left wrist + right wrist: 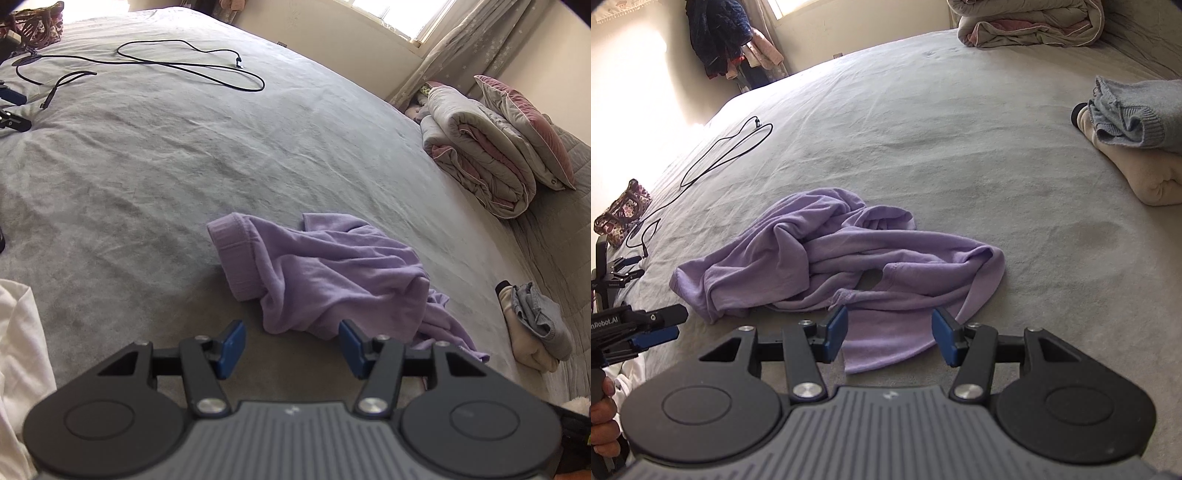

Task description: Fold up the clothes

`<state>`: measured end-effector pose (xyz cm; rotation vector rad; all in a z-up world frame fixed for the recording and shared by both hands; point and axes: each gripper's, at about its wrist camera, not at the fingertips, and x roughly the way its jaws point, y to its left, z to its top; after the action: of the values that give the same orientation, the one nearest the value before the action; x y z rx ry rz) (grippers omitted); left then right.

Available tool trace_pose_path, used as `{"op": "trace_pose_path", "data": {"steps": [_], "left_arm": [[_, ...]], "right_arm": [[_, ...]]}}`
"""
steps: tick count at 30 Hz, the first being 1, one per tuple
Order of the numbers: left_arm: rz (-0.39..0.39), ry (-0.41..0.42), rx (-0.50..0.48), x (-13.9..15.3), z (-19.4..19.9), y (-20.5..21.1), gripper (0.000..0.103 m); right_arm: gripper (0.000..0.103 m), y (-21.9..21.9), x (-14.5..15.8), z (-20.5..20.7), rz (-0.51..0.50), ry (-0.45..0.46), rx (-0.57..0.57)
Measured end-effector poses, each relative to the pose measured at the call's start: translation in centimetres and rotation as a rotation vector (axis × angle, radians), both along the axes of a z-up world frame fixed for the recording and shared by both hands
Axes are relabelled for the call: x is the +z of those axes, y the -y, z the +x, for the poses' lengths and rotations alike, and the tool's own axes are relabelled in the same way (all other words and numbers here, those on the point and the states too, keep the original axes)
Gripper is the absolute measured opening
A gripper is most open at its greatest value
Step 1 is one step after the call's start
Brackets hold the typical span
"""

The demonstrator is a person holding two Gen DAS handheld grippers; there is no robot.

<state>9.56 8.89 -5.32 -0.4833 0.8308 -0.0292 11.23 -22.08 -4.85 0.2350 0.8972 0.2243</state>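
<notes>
One lilac top (827,258) lies crumpled near the middle of a wide grey bed (942,122), bunched into soft ridges with nothing laid flat. In the right wrist view a ribbed cuff or hem sits at its left end, a small round gap shows among the folds near the centre, and a flat flap of cloth reaches toward the camera. The right gripper (889,338) hangs over that flap with its blue pads spread apart; the cloth lies in the gap between them but neither pad presses on it. In the left wrist view the left gripper (291,345) is likewise spread, hovering just short of the top's near edge, and nothing is between its pads. How the garment's sleeves and neckline are arranged cannot be made out from the heap. At the right side of the bed a blue knit piece (1134,114) rests on a folded cream one (1152,177), both cut off by the frame edge. A black cable (177,64) loops across the far part of the bed. A rolled grey and pink quilt (476,147) sits by the wall, its top cropped in the right wrist view. A person's hand (604,424) holding the other tool is only partly visible at the lower left.
</notes>
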Motion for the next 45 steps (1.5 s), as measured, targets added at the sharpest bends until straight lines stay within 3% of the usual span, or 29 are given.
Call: {"op": "trace_pose_path", "data": {"steps": [4, 7, 10, 11, 12, 13, 16, 28, 34, 40, 41, 45], "left_arm": [[-0.027, -0.006, 0.02, -0.7, 1.3, -0.5, 0.052], [-0.037, -0.023, 0.022, -1.4, 2.2, -0.5, 0.047], [-0.035, -0.043, 0.025, -2.0, 2.7, -0.5, 0.033], [-0.035, -0.049, 0.021, -2.2, 2.8, -0.5, 0.028], [-0.036, -0.056, 0.016, -2.4, 2.8, -0.5, 0.015], [-0.033, -0.057, 0.011, -2.4, 2.8, -0.5, 0.007], [-0.012, -0.043, 0.001, -2.0, 2.5, -0.6, 0.003], [0.028, 0.037, -0.08, 1.0, -1.3, -2.3, 0.002], [0.024, -0.006, -0.135, 0.2, -3.8, -2.0, 0.002], [0.015, -0.005, -0.19, 0.6, -3.8, -1.6, 0.004], [0.016, -0.01, -0.19, 0.6, -3.7, -1.7, 0.006], [0.019, -0.027, -0.183, 0.4, -3.5, -2.5, 0.039]], "right_arm": [[0.055, -1.6, -1.5, -0.1, -0.05, -0.006, 0.061], [0.049, -2.5, -1.9, -0.1, -0.109, 0.032, 0.098], [0.03, -3.0, -2.3, -0.1, -0.176, 0.071, 0.131], [0.017, -3.0, -2.4, -0.1, -0.194, 0.082, 0.139], [0.004, -2.9, -2.5, 0.0, -0.205, 0.088, 0.135], [0.003, -2.8, -2.5, 0.1, -0.214, 0.092, 0.128], [0.003, -2.2, -2.0, 0.0, -0.251, 0.113, 0.089], [0.003, 1.6, 0.9, -0.9, -0.338, 0.173, -0.047], [0.003, 2.9, 0.3, -2.0, -0.305, 0.114, -0.054], [0.005, 3.0, -0.2, -2.4, -0.297, 0.076, -0.051], [0.007, 2.9, -0.2, -2.4, -0.29, 0.07, -0.048], [0.023, 2.1, -0.1, -2.3, -0.263, 0.072, -0.025]]}}
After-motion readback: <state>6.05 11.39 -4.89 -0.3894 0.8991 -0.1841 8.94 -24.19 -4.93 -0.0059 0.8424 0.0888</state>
